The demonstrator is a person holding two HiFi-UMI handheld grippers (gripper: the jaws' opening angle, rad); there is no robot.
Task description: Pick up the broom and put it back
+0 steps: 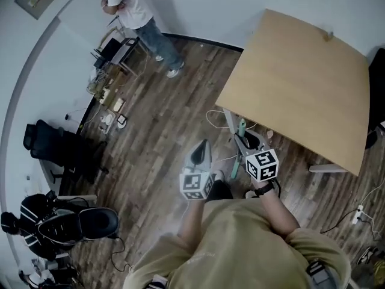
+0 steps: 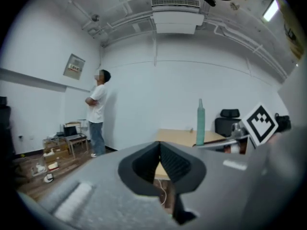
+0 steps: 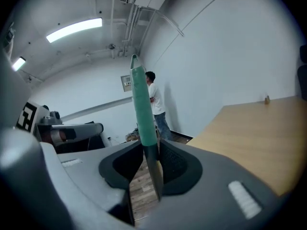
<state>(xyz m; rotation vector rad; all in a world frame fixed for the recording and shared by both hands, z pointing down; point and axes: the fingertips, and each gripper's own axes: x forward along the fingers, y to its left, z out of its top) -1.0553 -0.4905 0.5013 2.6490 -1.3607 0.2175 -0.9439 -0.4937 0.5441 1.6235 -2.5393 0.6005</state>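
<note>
Clamped the broom (image 3: 143, 110) by its handle in the right hand-held gripper (image 3: 149, 148), pads tight on the dark shaft just under the green sleeve. Held it near upright, slightly tilted, over the wooden floor (image 1: 162, 137) just beside the near edge of the desk (image 1: 301, 83). Carried the left hand-held gripper (image 2: 159, 146) closed on nothing, close beside the right one and aimed towards the desk. Could not make out the brush end. Noted a person (image 1: 135, 11) in a white top by the far wall.
</note>
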